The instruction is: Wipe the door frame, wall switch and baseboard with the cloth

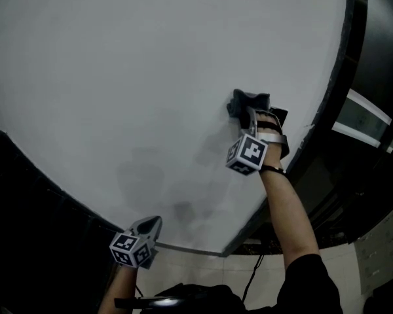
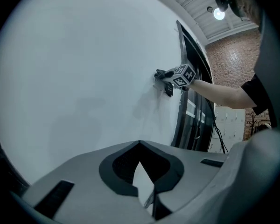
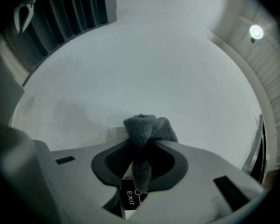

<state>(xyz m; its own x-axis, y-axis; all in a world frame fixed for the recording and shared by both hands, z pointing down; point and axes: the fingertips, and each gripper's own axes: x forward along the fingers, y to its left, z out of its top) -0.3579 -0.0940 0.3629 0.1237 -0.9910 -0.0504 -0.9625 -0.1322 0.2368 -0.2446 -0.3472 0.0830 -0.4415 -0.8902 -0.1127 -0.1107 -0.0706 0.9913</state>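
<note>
White wall; right gripper fingers clamped on grey cloth, left gripper fingers together.

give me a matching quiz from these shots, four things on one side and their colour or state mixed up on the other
Things
1. cloth
2. left gripper
3. door frame
4. wall

Colour or state
a. black, running along the wall's edge
b. white and plain
c. jaws together, nothing between them
d. dark grey, pinched in the right gripper

Pairs: 1-d, 2-c, 3-a, 4-b
</note>
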